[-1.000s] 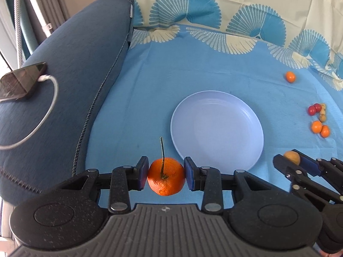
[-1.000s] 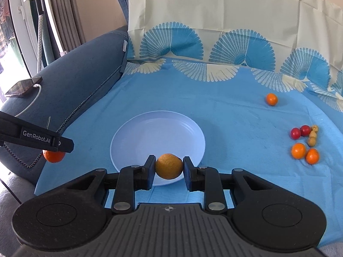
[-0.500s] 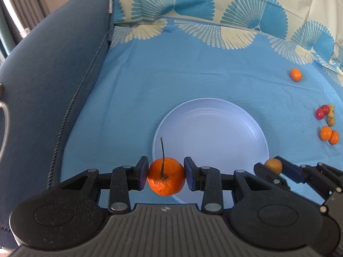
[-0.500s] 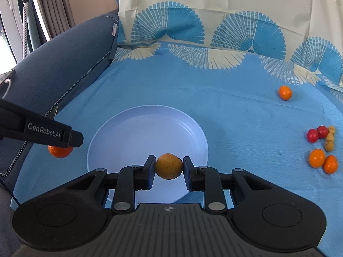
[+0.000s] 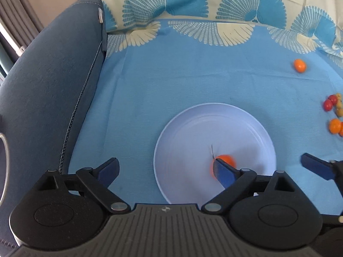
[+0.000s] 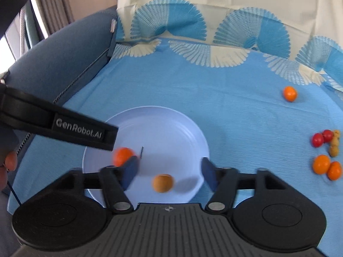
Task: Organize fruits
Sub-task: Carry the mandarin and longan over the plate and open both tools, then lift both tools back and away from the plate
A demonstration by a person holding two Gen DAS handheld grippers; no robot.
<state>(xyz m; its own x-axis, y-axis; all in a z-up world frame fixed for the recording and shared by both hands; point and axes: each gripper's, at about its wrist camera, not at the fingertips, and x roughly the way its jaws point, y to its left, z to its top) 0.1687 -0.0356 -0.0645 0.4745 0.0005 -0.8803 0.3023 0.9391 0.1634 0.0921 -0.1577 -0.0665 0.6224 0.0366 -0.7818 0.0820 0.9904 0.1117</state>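
Stemmed tangerine [image 5: 225, 159] lies blurred on the plate [image 5: 253, 128], approx at 6 o'clock; yellow-orange fruit [image 6: 163, 183] at 5 o'clock. Left gripper [image 5: 165, 172] & right gripper [image 6: 168, 173] have just been opening, jaws wide, nothing gripped; both fruits free

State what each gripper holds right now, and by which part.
Nothing. Both have just opened: left gripper clear of the stemmed orange, right gripper clear of the yellowish fruit.
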